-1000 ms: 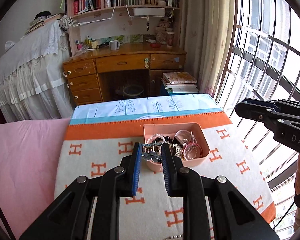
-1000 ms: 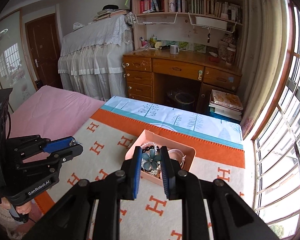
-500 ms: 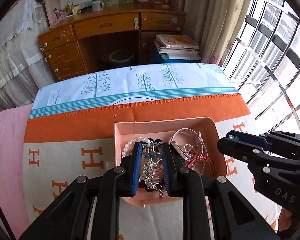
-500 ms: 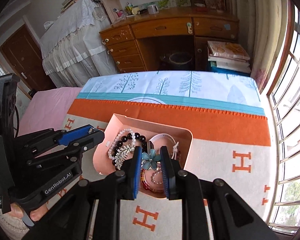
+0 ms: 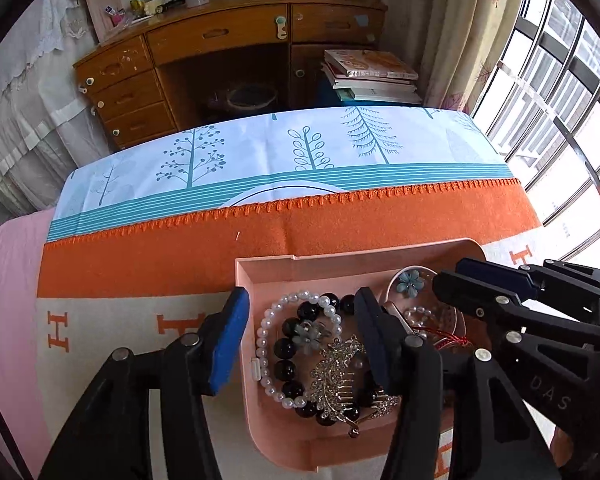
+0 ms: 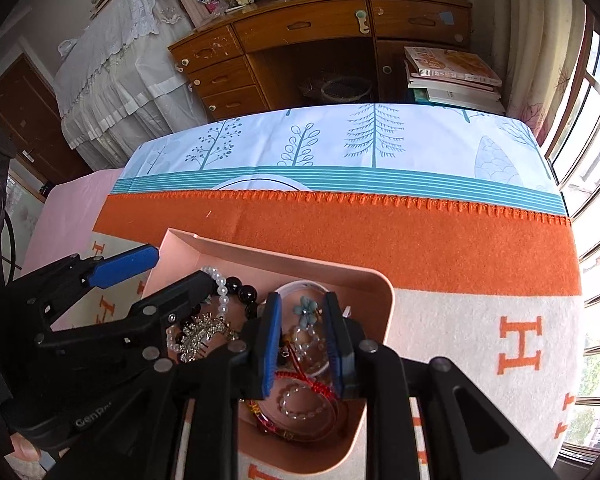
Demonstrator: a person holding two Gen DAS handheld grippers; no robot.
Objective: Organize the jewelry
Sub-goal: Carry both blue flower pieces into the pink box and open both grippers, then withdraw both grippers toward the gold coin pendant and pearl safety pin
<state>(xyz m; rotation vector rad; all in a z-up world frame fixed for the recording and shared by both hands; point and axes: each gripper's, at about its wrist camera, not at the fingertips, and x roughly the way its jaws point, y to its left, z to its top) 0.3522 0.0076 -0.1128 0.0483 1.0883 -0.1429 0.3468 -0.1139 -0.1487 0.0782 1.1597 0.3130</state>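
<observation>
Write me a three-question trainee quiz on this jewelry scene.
1. True or false: the left gripper is open, and the rhinestone comb lies in the pink tray.
2. The blue flower clip is: A) held by the left gripper, B) lying in the pink tray, C) pinched by the right gripper.
3. Fill in: the right gripper's fingers stand ____.
Key: 1 true; 2 B; 3 open.

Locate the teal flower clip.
In the right wrist view, the teal flower clip lies inside the pink tray, between the right gripper fingers, beside the black beads.
</observation>
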